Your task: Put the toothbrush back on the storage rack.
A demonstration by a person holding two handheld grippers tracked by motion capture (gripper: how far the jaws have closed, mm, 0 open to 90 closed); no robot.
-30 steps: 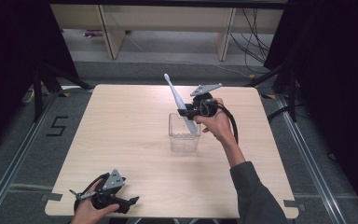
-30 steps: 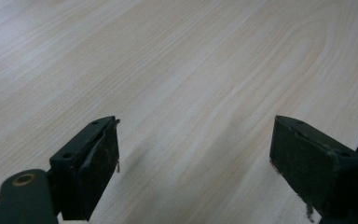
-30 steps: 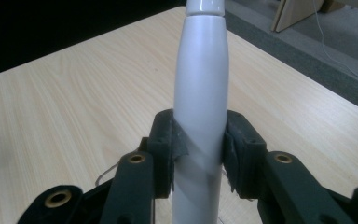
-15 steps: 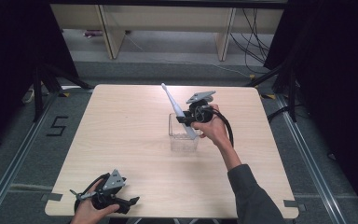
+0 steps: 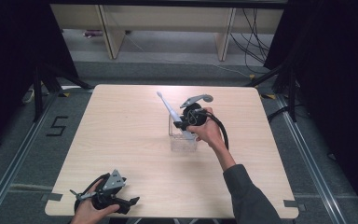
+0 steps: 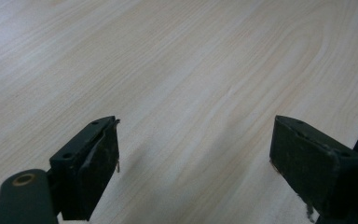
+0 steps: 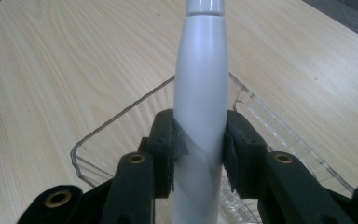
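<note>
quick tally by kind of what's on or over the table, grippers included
hand-held grippers: 2, left open at the near edge, right shut on the toothbrush
toothbrush: 1, white, tilted, its lower end in the box
box: 1, clear plastic
total: 4
</note>
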